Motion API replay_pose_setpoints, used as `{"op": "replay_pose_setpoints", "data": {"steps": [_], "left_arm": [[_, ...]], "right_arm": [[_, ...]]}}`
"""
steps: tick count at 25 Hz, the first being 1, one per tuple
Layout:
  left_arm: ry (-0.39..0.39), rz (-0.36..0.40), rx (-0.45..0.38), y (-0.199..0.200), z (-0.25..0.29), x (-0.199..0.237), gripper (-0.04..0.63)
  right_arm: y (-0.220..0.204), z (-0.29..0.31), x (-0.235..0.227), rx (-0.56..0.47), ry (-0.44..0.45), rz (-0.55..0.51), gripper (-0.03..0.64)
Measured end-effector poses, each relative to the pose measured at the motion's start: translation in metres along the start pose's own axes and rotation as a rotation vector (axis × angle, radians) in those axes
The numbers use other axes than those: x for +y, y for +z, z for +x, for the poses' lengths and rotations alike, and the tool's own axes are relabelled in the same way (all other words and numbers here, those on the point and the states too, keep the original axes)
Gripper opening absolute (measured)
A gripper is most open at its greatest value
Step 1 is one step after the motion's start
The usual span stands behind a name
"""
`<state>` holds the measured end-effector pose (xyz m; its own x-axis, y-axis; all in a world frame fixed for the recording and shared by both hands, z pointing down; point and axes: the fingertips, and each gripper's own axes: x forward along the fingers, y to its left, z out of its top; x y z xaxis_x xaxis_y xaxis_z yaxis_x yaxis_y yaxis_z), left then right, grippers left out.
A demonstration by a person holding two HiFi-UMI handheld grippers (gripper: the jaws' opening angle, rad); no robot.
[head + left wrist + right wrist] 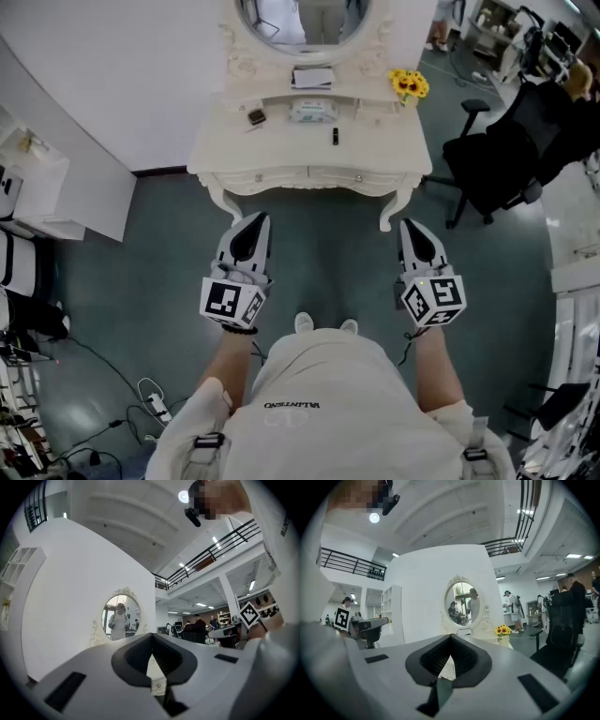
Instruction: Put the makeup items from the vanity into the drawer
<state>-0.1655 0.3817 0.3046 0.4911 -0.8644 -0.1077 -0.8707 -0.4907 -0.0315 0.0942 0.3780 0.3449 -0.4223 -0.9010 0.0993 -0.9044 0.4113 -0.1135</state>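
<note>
The white vanity (281,155) stands ahead of me against the wall, its oval mirror (305,23) above it. On its top lie a small dark compact (256,116), a pale flat packet (312,112) and a thin black tube (335,136). A flat box (312,77) rests on the raised shelf. Two drawer fronts with small knobs (260,177) are closed. My left gripper (262,217) and right gripper (406,223) hang in front of the vanity over the floor, both shut and empty. The jaws meet at the tip in the left gripper view (152,637) and the right gripper view (450,637).
A bunch of sunflowers (409,84) sits on the vanity's right end. At the right, close to the vanity's corner, is a black office chair (506,159). White shelving (42,187) stands at the left. Cables and a power strip (150,403) lie on the grey floor.
</note>
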Motion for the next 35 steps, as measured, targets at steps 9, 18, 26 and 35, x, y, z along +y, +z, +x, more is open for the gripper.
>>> {"op": "replay_pose_setpoints", "data": {"steps": [9,18,26,35], "left_arm": [[-0.018,-0.032,0.009,-0.006,-0.004,0.025,0.002],[-0.052,-0.071,0.021,-0.022,-0.009,0.047,0.002],[-0.07,-0.101,0.045,-0.037,-0.001,0.047,0.002],[-0.063,-0.09,0.066,-0.045,0.038,0.048,0.002]], "right_arm": [[-0.003,0.027,0.018,-0.007,-0.003,0.036,0.009],[-0.009,0.046,0.033,-0.001,-0.039,0.045,0.009],[-0.021,0.054,0.037,0.025,-0.036,0.052,0.009],[-0.027,0.087,0.011,0.04,-0.009,0.071,0.009]]}}
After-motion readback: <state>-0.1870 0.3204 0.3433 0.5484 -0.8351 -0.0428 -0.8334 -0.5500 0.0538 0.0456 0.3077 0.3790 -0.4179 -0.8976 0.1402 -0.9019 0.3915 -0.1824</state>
